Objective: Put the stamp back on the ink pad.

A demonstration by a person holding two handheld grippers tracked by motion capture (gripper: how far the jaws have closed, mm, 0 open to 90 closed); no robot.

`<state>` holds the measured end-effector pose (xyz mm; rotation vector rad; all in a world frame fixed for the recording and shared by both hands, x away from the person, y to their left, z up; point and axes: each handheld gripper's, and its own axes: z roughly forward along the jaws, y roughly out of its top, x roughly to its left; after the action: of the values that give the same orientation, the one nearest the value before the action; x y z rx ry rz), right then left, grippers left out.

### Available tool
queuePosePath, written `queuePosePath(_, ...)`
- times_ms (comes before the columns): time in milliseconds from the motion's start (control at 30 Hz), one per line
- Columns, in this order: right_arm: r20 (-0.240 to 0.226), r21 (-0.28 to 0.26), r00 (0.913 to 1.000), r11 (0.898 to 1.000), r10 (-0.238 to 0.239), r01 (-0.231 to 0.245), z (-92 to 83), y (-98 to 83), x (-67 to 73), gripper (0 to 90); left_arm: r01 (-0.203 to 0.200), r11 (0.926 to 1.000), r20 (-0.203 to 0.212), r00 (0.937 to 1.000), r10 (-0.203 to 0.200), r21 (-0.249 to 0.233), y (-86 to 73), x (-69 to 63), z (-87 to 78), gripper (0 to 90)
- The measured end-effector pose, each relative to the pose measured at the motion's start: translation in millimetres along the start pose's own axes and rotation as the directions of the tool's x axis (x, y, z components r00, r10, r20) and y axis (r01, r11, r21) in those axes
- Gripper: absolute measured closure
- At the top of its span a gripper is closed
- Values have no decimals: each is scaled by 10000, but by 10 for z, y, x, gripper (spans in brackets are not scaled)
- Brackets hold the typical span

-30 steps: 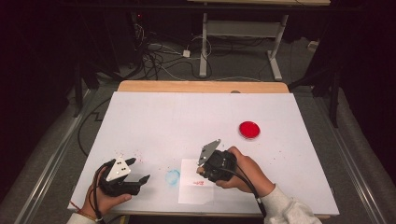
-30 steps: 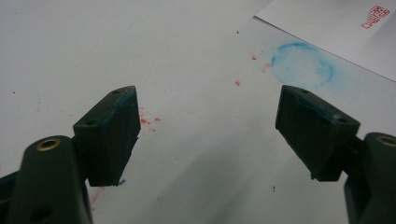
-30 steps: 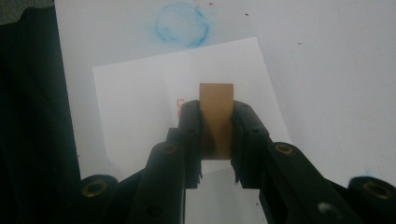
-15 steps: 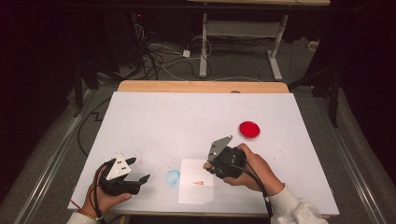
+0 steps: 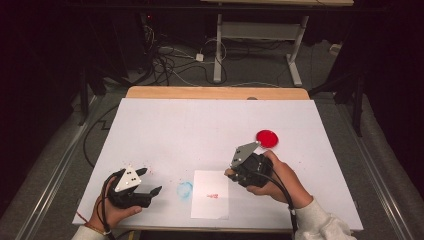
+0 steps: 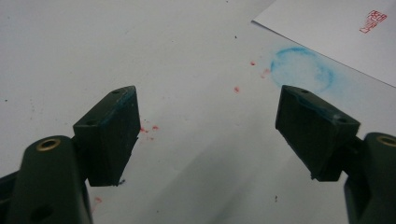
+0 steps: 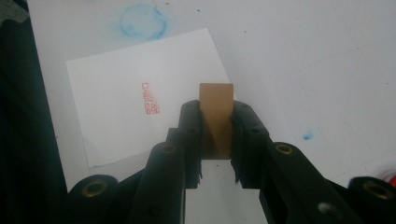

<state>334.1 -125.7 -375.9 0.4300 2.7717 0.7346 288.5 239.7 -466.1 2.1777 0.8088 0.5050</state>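
A white sheet of paper point(image 5: 210, 194) lies near the table's front edge and bears a small red stamp mark point(image 5: 213, 196). My right gripper point(image 5: 233, 173) hovers just right of the sheet, shut on a tan wooden stamp block point(image 7: 215, 105). The right gripper view looks down on the paper point(image 7: 116, 93) and its red mark point(image 7: 150, 98) left of the block. A round red ink pad point(image 5: 267, 138) sits behind the right hand. My left gripper point(image 5: 149, 181) rests at the front left, open with nothing between its fingers point(image 6: 112, 130).
A blue ring-shaped smudge point(image 5: 184, 189) stains the white tabletop point(image 5: 200, 130) between the left gripper and the paper, with red specks scattered around it. Beyond the table's wooden far edge point(image 5: 215, 93) are cables and a desk frame on the floor.
My right gripper has shifted right, off the sheet and nearer the red pad, still holding the block. The left gripper has stayed put.
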Motion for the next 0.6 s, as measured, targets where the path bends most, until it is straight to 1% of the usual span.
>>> queuePosePath(67,116,-30,9998,9999,147,-146,-14,-15,-26,756,25,10000,12,10000,-25,43,-8,0,1,215)
queuePosePath(100,157,-50,9998,9999,113,-112,-20,-21,-41,756,26,10000,-1,10000,-26,64,-12,1,0,216)
queuePosePath(200,292,-59,9993,9997,234,-232,-56,-35,-63,756,-15,10000,-60,10000,16,62,-17,-6,-14,216)
queuePosePath(267,508,-172,9984,9995,259,-250,-82,-38,-88,756,-61,10000,-90,9999,62,75,-12,-10,-16,215)
queuePosePath(333,504,-209,9984,9995,253,-242,-103,-51,-107,756,-80,10000,-96,9999,80,32,0,-18,-21,216)
queuePosePath(367,574,-239,9976,9991,375,-362,-116,-65,-120,756,-94,10000,-97,9999,94,-1,5,-27,-24,216)
queuePosePath(433,665,-279,9969,9988,420,-402,-121,-81,-153,756,-130,9999,-95,9999,130,49,2,-41,-20,216)
queuePosePath(467,706,-284,9960,9982,553,-535,-128,-87,-168,756,-134,9999,-72,9999,135,100,-1,-43,-15,215)
queuePosePath(533,794,-286,9952,9981,568,-547,-127,-96,-210,756,-110,9998,-102,9999,112,159,-6,-46,-10,216)
queuePosePath(567,908,-233,9933,9973,710,-691,-125,-104,-232,756,-104,9998,-94,9999,106,174,-7,-47,-7,216)
queuePosePath(600,1005,-204,9923,9973,727,-710,-121,-117,-266,756,-92,9998,-71,9999,94,176,-8,-48,-5,216)
